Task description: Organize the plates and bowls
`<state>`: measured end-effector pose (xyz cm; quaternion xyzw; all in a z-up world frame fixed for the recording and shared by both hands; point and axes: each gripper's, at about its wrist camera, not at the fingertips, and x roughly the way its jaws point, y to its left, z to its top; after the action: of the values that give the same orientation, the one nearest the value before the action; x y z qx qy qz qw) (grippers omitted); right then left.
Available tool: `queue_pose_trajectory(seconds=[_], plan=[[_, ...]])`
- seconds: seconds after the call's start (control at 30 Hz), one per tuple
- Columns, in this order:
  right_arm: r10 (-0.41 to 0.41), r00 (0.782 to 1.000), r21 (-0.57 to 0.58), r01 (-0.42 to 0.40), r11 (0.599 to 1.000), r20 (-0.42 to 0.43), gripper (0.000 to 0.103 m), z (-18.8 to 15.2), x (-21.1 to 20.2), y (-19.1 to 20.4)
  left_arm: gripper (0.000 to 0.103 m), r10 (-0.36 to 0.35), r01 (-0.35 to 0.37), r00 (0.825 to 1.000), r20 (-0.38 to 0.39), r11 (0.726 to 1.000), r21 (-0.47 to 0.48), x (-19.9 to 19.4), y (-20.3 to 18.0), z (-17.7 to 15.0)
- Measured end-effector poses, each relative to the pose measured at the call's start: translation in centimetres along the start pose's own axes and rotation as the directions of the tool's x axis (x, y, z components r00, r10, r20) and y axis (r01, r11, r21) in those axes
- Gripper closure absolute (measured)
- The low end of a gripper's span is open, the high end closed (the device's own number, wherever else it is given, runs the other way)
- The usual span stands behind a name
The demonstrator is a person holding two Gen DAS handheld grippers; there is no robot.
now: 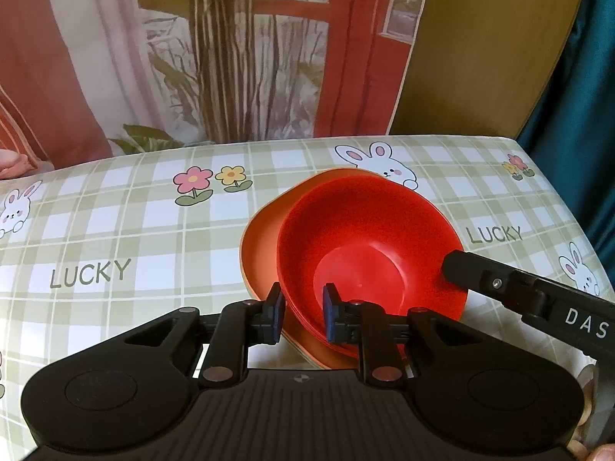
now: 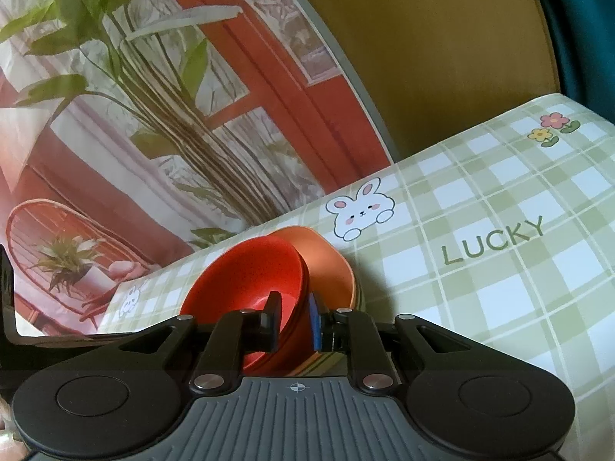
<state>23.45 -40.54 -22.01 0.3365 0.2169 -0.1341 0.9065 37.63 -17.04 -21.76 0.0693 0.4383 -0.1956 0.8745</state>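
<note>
Red bowl (image 1: 369, 246) | rim between both grippers' jaws | on orange plate (image 1: 261, 253)

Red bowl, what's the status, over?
Both grippers, left and right, shut on red bowl rim. Bowl sits in orange plates. Nothing in the way.

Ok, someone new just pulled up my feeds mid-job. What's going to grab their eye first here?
The red bowl, nested in an orange dish in the middle of the checked bunny tablecloth. Both grippers pinch its rim: the left gripper at the near edge, the right gripper at the bowl's right edge. Behind the table hangs a loud red backdrop with a printed plant.
</note>
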Motion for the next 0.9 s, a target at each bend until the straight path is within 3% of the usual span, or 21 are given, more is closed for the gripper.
queue_pose_trajectory(seconds=[0.13,0.27,0.9], plan=[[-0.003,1.0,-0.014,0.003,1.0,0.014,0.086,0.2,-0.5,0.3,0.079,0.008,-0.008,1.0,0.008,1.0,0.007,-0.4,0.1,0.0],[-0.01,1.0,-0.03,0.011,0.999,0.028,0.085,0.4,-1.1,0.6,0.069,0.018,-0.019,0.999,0.045,1.0,0.005,-1.2,0.2,0.1],[-0.068,0.994,-0.165,0.081,0.983,0.084,0.078,0.1,-5.5,4.5,0.06,0.055,-0.054,0.985,0.162,0.999,-0.011,-6.7,0.8,-1.3]])
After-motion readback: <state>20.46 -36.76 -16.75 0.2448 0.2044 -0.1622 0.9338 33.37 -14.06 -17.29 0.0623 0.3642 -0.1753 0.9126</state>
